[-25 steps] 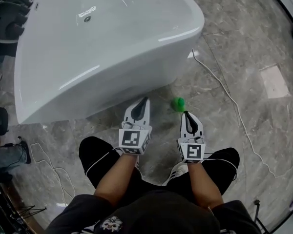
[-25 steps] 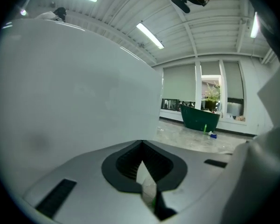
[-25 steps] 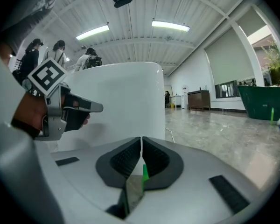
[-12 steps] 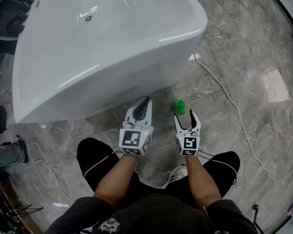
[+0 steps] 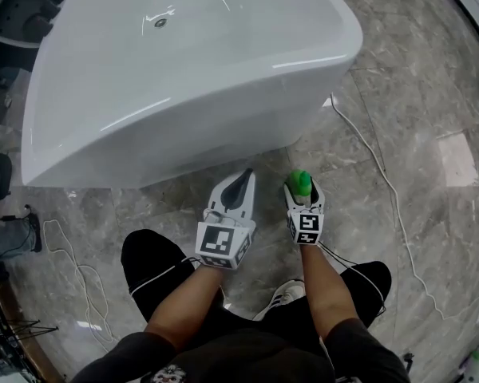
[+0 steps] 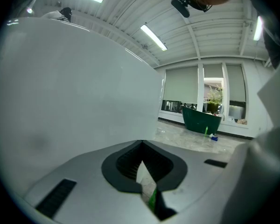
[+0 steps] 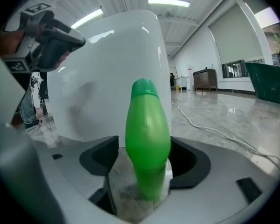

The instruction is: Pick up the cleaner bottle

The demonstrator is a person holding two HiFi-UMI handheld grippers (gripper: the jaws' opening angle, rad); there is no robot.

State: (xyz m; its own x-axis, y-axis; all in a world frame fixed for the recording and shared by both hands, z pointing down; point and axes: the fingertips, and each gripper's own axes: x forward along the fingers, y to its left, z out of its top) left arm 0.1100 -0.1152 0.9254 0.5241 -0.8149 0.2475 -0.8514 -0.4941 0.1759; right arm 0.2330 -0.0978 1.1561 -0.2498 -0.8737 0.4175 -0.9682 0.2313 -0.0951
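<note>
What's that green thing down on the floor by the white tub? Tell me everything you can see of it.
It is a bright green cleaner bottle, smooth and plastic-looking, with a bulging body and a rounded green cap on top. No label shows. It stands upright on the grey marble-like floor, just in front of the white bathtub. The right claw has just been opening, and its two jaws flank the bottle without visibly squeezing it.

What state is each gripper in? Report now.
Left gripper: shut, empty.
Right gripper: open; its jaws have just been opening, and the bottle stands between them, not gripped.
</note>
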